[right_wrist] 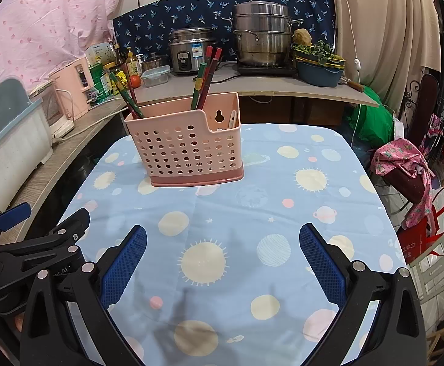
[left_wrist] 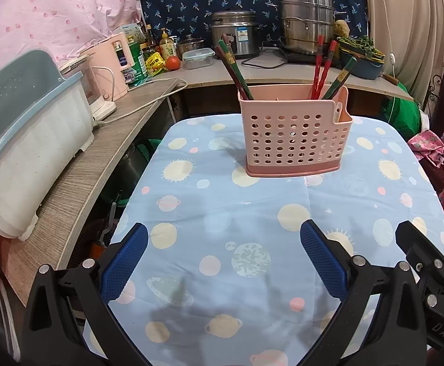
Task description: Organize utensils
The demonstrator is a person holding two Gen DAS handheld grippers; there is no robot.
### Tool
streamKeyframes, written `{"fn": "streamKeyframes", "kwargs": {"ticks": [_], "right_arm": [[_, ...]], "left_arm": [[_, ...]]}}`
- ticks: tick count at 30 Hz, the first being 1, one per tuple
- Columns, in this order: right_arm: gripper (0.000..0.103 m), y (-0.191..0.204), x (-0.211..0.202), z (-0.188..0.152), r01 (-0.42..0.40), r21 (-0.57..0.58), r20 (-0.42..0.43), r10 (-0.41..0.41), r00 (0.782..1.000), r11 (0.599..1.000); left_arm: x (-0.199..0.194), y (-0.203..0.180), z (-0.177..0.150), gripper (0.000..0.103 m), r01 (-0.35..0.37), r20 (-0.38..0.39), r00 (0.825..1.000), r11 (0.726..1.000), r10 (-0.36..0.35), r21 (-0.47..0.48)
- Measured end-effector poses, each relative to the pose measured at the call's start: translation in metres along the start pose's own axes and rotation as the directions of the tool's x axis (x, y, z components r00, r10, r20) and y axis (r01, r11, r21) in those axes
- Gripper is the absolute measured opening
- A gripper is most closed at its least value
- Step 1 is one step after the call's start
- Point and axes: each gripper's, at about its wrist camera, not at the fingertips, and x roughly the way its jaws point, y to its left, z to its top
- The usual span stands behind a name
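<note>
Nearest the cameras, the left gripper point(left_wrist: 223, 262) hangs released over the surface point(left_wrist: 209, 213), its blue pads spread wide with nothing between them. The right gripper point(right_wrist: 223, 262) is likewise released and empty, just beside the left one; each shows at the edge of the other's view.

Below and directly ahead of both grippers the planet-print cloth lies bare. No loose chopstick, spoon or other utensil shows on it in either view.

Farther ahead, well apart from both grippers, the pink perforated holder point(left_wrist: 295, 140) stands upright near the far end of the surface, a little right of centre for the left gripper and a little left of centre for the right. Dark green and red chopsticks point(left_wrist: 235, 68) lean out of its left end, and red and green chopsticks point(left_wrist: 324, 65) lean out of the right part of the main compartment. In the small side pocket at the holder's right end, a pale utensil tip point(right_wrist: 232, 119) pokes up; what kind it is cannot be told.

Beyond the holder, the counter carries a steel pot point(left_wrist: 306, 23) and a rice cooker point(left_wrist: 235, 32).

As a judgement, the sorting looks finished or nearly so: everything visible sits in the holder, and both grippers are free.
</note>
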Motion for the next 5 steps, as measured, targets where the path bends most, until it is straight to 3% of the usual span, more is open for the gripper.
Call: {"fn": "streamKeyframes", "kwargs": {"ticks": [5], "right_arm": [[0.097,0.0003,0.0002,0.0008,0.001,0.000,0.001,-0.001,1.000,1.000]], "left_arm": [[0.0006,0.0014,0.0007,0.096,0.002,-0.001,1.000,1.000,-0.002,-0.008]]}}
